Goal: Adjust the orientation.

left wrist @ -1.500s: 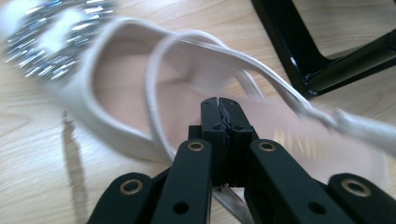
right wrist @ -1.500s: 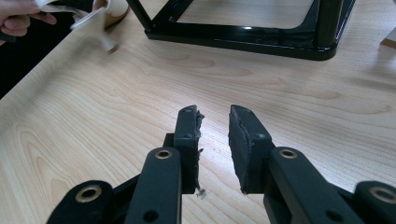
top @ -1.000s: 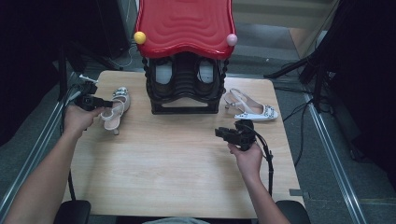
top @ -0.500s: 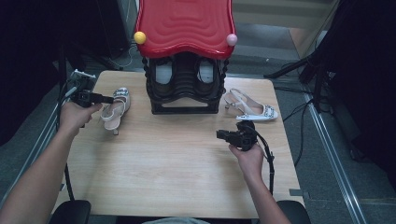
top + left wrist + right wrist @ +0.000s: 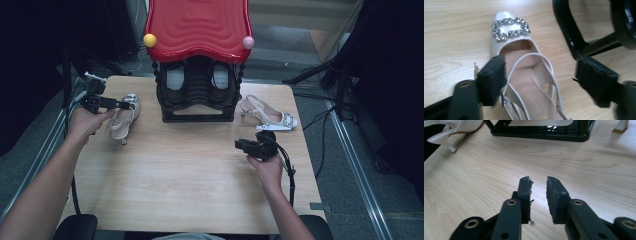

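We see the desk with a shoe rack standing at the middle of its far edge. Inside the rack, a pair of shoes sits side by side. To the left of the rack lies one sandal, its toe pointing to the far side. To the right of the rack lies the second sandal, on its side, close to the far right corner. The left gripper is just over the left sandal, with that sandal between its spread jaws. The right gripper is over the desk, nearer to us than the second sandal and well apart from the rack.
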A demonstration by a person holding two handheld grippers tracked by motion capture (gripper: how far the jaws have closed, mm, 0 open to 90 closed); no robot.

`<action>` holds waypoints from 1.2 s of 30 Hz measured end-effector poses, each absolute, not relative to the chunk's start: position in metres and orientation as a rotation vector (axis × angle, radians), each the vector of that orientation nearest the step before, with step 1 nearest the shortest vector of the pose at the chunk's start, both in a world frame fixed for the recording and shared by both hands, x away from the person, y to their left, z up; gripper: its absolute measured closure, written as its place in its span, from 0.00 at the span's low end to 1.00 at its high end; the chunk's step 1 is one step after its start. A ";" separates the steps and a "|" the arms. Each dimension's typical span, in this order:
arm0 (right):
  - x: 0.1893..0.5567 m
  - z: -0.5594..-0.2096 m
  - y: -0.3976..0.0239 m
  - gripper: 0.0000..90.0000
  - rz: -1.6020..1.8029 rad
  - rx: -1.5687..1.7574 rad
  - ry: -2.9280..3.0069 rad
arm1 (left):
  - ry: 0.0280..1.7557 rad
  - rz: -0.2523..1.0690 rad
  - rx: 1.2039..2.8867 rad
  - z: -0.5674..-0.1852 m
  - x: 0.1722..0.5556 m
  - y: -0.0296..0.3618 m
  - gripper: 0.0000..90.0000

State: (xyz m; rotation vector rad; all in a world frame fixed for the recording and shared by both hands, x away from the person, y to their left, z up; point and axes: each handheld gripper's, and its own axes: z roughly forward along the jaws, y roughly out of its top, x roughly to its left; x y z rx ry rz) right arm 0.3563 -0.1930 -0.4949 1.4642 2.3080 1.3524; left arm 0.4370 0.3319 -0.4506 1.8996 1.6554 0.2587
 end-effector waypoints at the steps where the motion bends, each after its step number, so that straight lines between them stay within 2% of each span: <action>1: 0.357 -0.495 -0.193 0.77 1.354 1.469 2.303 | 1.659 0.233 1.918 -0.453 0.438 0.331 0.14; 7: 0.362 -0.494 -0.201 0.67 1.363 1.491 2.272 | 1.664 0.191 1.887 -0.462 0.441 0.332 0.07; 13: 0.365 -0.495 -0.205 0.57 1.355 1.482 2.235 | 1.705 0.199 1.873 -0.477 0.444 0.329 0.07; 19: 0.364 -0.497 -0.205 0.53 1.365 1.482 2.222 | 1.737 0.205 1.874 -0.492 0.445 0.328 0.08; 33: 0.363 -0.501 -0.205 0.53 1.304 1.456 2.199 | 1.822 0.217 1.862 -0.511 0.448 0.320 0.09; 36: 0.363 -0.501 -0.205 0.53 1.297 1.458 2.193 | 1.840 0.229 1.857 -0.510 0.447 0.322 0.16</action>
